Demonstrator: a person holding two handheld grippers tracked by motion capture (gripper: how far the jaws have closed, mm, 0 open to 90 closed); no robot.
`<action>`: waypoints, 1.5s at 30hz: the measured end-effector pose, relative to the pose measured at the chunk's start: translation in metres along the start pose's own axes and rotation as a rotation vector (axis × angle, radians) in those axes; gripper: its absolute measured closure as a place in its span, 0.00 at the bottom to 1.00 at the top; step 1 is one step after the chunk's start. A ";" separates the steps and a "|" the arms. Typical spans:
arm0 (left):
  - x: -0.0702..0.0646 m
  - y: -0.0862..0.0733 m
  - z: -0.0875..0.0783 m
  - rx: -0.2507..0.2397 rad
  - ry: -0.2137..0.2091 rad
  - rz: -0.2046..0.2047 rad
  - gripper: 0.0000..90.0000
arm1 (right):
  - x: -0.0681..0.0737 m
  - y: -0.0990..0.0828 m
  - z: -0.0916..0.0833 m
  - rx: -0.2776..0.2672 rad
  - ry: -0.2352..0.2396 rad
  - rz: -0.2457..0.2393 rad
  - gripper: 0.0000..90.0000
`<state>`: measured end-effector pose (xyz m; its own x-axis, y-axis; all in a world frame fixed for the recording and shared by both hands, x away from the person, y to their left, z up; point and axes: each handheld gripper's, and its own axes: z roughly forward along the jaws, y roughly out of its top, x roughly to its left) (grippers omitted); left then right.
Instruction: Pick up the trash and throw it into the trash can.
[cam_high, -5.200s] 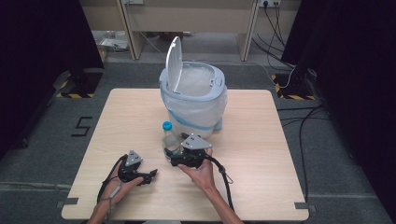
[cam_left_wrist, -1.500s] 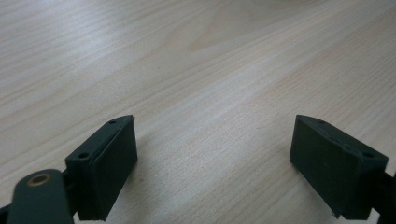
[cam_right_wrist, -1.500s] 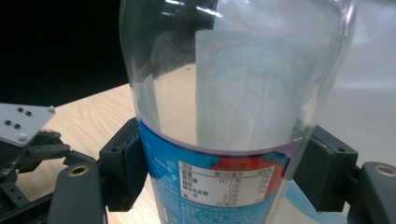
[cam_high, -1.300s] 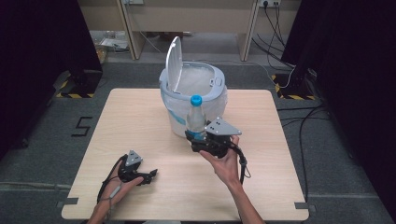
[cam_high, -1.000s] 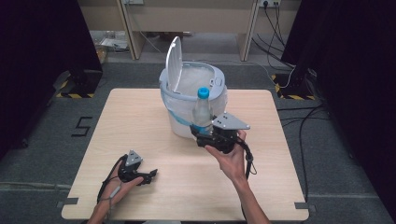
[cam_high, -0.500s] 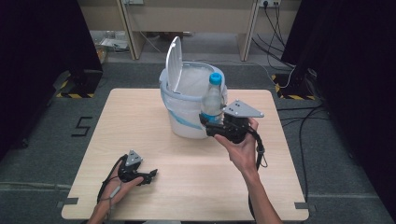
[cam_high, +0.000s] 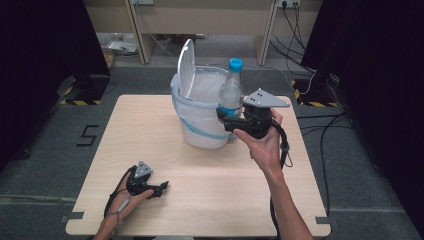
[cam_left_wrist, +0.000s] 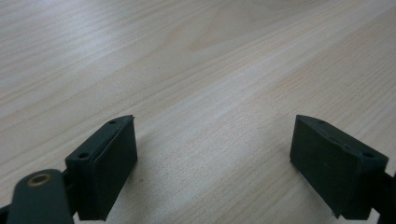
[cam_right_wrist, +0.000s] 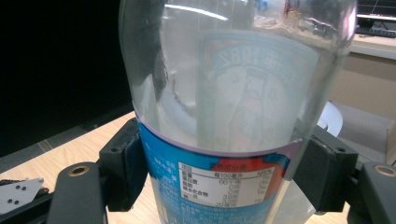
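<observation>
right tongs (cam_high: 226, 120) are up off the table (cam_high: 150, 150) and i've got them pinching a clear plastic bottle (cam_high: 231, 90) around its lower body, right on the blue label band. in the right gripper view the two black jaws press either side of the bottle (cam_right_wrist: 233, 116), label print facing me, and the clear upper part looks empty as far as i can tell. bottle is upright, blue cap (cam_high: 235, 64) on top, held in the air just at the near right rim of the white bin (cam_high: 200, 125), its base about level with the rim; whether it touches the bin i can't tell. the bin stands toward the far middle of the table, its lid (cam_high: 185, 67) flipped up on the left side, a pale liner inside and a blue stripe running round the wall. my right hand (cam_high: 262, 142) wraps the gripper body, grey three-cornered plate on top, cable trailing down along the wrist. down at the near left, my left hand (cam_high: 125, 200) rests on the table with the left tongs (cam_high: 162, 187) lying low over the wood. left gripper view shows those jaws spread wide, bare wood grain (cam_left_wrist: 210, 93) between them, gripping nothing.
</observation>
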<state>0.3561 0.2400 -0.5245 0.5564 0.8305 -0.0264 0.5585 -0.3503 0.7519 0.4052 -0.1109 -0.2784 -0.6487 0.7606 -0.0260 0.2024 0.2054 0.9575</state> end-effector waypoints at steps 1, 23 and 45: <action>0.000 0.000 0.000 0.000 0.000 0.000 0.15 | 0.000 0.000 0.000 0.000 0.000 0.000 0.31; 0.000 0.000 0.000 0.003 -0.002 0.000 0.15 | -0.018 0.047 0.025 0.019 -0.039 0.001 0.31; 0.000 0.000 -0.001 0.007 0.000 0.003 0.15 | -0.027 0.062 0.093 0.044 -0.064 0.028 0.31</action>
<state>0.3560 0.2405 -0.5240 0.5580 0.8295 -0.0239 0.5613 -0.3561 0.7471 0.5035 -0.0619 -0.2447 -0.5941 0.8042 -0.0186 0.2528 0.2087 0.9447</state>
